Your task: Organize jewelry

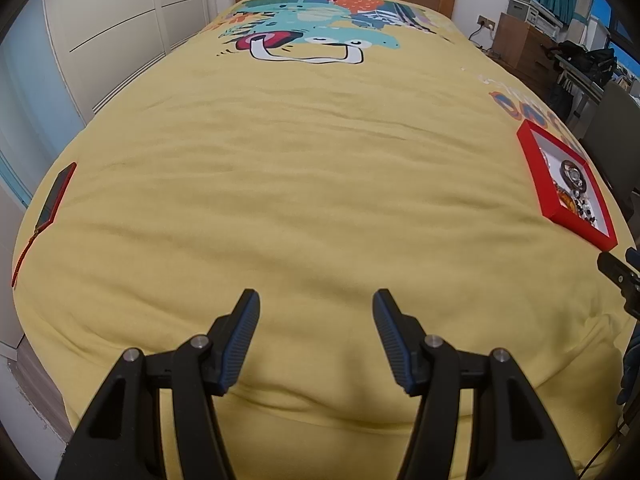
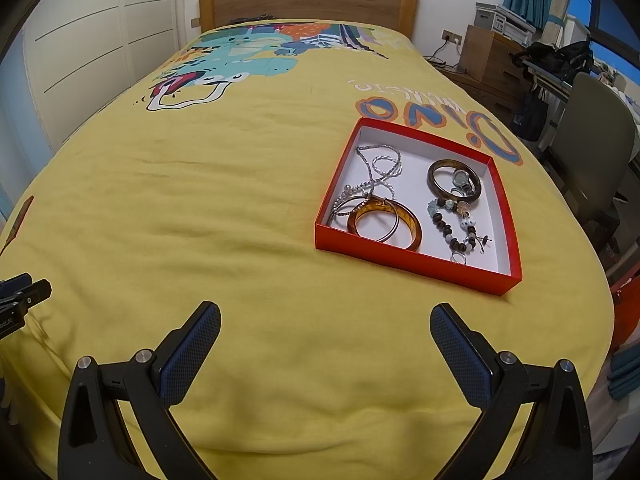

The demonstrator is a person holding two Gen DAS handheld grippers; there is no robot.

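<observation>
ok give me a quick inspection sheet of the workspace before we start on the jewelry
surface: yellow bedspread with a dinosaur print, lightly wrinkled
job's things: red box, open, near the bed's right edge; inside it an amber bangle, a dark bangle, a silver chain, a beaded bracelet and thin silver hoops, some overlapping
clutter: flat red pouch with a cord at the bed's left edge
grippers: left gripper and right gripper both open, empty, fingers over bare bedspread
cables: a lead at the wall socket beside the bed
surroundings: wooden headboard, white wardrobe, chair, teal curtains
</observation>
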